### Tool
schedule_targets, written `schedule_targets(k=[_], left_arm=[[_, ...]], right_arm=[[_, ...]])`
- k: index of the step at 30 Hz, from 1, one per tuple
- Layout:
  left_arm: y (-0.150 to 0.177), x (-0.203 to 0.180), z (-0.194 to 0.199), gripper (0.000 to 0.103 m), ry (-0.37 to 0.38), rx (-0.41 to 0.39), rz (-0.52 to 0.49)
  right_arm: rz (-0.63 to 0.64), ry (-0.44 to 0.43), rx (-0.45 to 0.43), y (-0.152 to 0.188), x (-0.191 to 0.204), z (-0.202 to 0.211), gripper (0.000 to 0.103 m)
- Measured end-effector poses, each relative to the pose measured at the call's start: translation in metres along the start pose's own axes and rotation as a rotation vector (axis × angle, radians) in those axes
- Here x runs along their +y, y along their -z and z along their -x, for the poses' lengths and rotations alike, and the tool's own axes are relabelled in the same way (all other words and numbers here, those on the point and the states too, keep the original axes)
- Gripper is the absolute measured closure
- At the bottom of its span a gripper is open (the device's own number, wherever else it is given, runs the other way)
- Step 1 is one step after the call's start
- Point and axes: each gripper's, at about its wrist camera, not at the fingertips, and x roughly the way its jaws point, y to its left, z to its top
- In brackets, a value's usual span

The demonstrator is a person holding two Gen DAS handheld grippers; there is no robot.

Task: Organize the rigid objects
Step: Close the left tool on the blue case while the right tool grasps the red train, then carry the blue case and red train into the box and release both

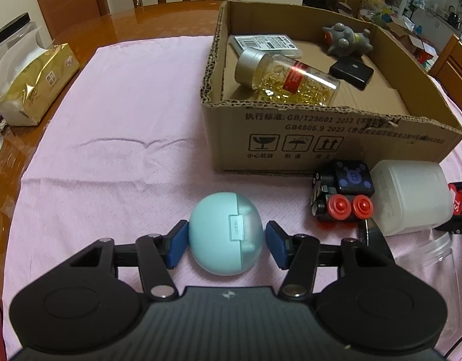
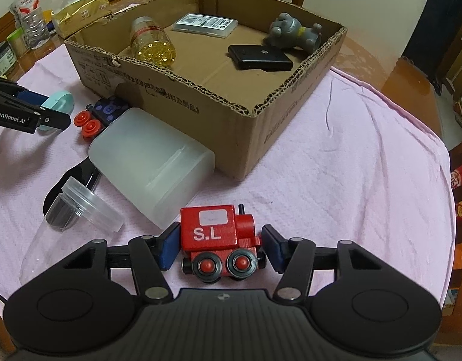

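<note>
On the pink cloth (image 1: 116, 114), both our grippers grasp toys.

Our left gripper (image 1: 226, 242) clamps the blue egg-shaped case (image 1: 222, 234); our right gripper (image 2: 220, 245) squeezes the red wooden train (image 2: 219, 234). Both toys sit just before the cardboard box (image 2: 291, 111).

The red toy train (image 2: 220, 234) reads "S.L", the left claw's arm (image 2: 14, 114) "GenRobot.AI", the cardboard box (image 1: 321, 129) "GB4806.9".
</note>
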Motion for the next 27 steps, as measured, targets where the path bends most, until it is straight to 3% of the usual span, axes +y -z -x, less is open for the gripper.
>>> schedule_targets(k=[10,27], left_arm=[[-0.001,0.002,0.005,0.052,0.036,0.024,-0.057],[-0.011,-0.003,0.061,0.052,0.125,0.041,-0.309]], right_arm=[[-0.003,0.018,0.016,-0.002,0.000,0.007,0.047],[0.066,0.003,-0.045,-0.028,0.002,0.076,0.047]])
